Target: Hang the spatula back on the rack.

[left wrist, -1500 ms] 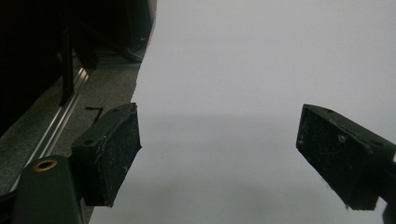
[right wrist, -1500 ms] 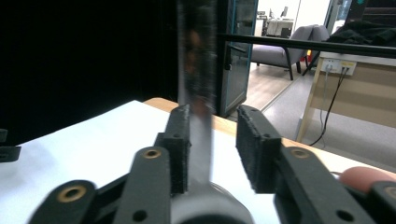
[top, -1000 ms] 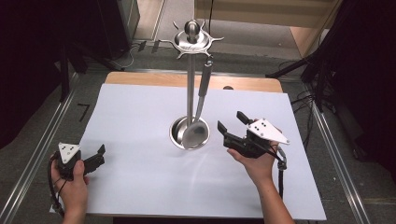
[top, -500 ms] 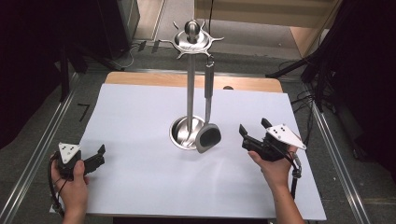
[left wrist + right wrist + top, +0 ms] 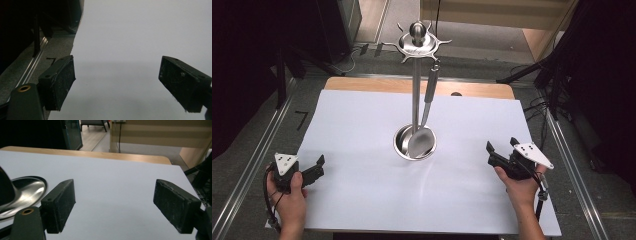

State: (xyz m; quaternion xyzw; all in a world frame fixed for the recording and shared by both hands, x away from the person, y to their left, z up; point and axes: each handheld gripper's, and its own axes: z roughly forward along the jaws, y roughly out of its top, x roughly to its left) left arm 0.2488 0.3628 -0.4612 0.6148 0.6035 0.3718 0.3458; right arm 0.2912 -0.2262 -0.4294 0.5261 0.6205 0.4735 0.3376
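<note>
1. Dim room w/ dark curtains either side; white sheet [image 5: 362, 200] over a wooden table [image 5: 362, 84], grey floor and metal rails around.
2. Right gripper [image 5: 502, 152] near the sheet's right edge, held in the right hand [image 5: 522, 187], jaws spread wide, nothing between them. In the right gripper view, pads [image 5: 61, 202] well apart over bare white sheet.
3. Left gripper [image 5: 318, 166] at the sheet's front-left corner, in the left hand [image 5: 289, 197], also released, empty. In the left gripper view, jaws wide over the sheet's left edge, floor and rail beyond.
4. Between the two, well apart from both: steel utensil stand [image 5: 416, 90] at mid-table, upright, round base [image 5: 401, 145] on the sheet, spoked hook ring on top.
5. Ladle [image 5: 422, 140] hanging from a hook on the stand's right side, dark handle slightly tilted, bowl down at the base, low over its dish.
6. Base's edge [image 5: 27, 188] seen at left in the right gripper view, blurred.
</note>
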